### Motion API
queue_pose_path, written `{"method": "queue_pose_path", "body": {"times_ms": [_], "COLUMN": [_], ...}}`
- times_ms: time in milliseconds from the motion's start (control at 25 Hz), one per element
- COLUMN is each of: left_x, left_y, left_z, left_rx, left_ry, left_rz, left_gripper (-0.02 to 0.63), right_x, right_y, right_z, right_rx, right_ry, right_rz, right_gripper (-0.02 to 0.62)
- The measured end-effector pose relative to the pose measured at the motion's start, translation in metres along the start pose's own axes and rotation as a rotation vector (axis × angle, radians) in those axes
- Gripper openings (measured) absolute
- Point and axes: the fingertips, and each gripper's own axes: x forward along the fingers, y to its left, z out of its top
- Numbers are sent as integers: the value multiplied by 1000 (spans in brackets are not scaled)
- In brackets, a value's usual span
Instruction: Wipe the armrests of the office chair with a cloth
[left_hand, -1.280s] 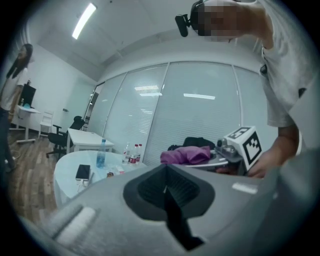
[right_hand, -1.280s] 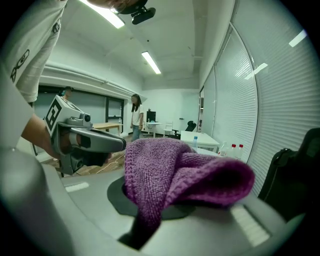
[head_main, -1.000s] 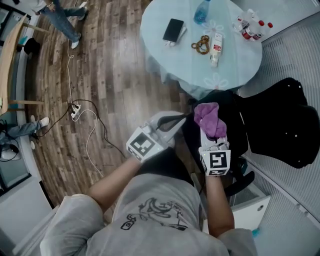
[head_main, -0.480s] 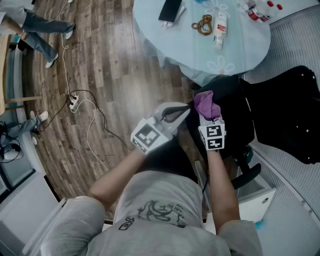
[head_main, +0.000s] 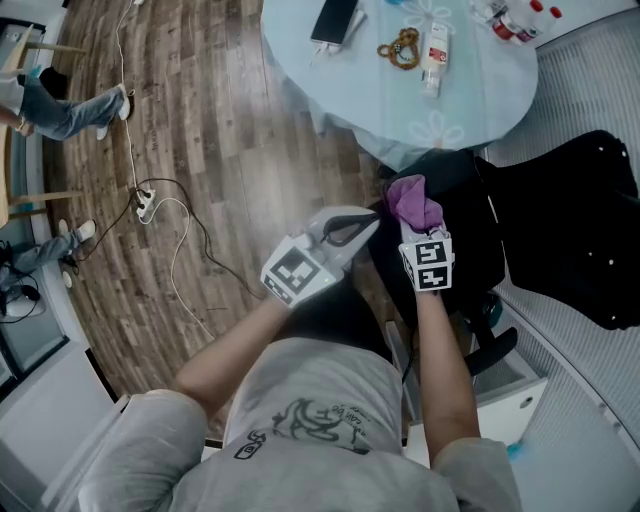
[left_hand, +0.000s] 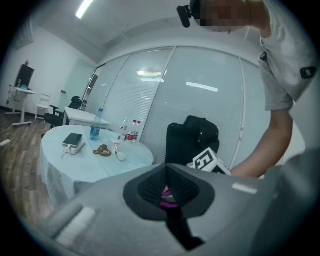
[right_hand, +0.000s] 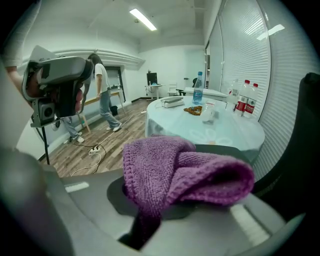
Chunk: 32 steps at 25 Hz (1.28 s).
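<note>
A purple cloth (head_main: 413, 203) is bunched in my right gripper (head_main: 418, 222), which is shut on it above the front-left edge of the black office chair (head_main: 560, 240). In the right gripper view the cloth (right_hand: 185, 175) fills the jaws and droops over them. I cannot tell whether it touches the chair. My left gripper (head_main: 362, 227) hovers just left of the cloth, tips closed with nothing held. In the left gripper view the left gripper (left_hand: 167, 170) shows a sliver of the cloth (left_hand: 167, 192) behind its pads. The chair back (left_hand: 192, 137) rises beyond.
A round table (head_main: 470, 100) with a pale cloth stands ahead, with a phone (head_main: 335, 20), a tube (head_main: 432, 50) and bottles (right_hand: 245, 107) on it. A power strip and cables (head_main: 150, 208) lie on the wood floor at left. A person's legs (head_main: 60, 110) are at the far left.
The head view has tilted, so the table sits higher in the picture. Both grippers keep about the same places by the chair, the cloth still clamped. The person at far left has walked on.
</note>
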Motion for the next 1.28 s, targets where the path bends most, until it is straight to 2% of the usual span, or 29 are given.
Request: {"method": "queue_pose_path", "body": {"times_ms": [560,840,1040,1280], "left_x": [6,9,6,-1], "left_y": [-2,-1,0,0], "left_z": [-6,-9,-8,-8], "left_rx": [-25,-30,-26,-25], "left_ry": [12,16,15,13], "left_rz": [-6,-8,-10,-9], "left_gripper": [2,2,2,2], "right_x": [6,10,11,9], "right_y": [-125,-171,-179,-160], "right_z": [-3,-3,-2,-1], "right_rx": [23,38,57,37], "right_ry": [70,95,102,95], "right_rz": [-106,-142,-171,-190], "right_gripper": [34,34,34,31]}}
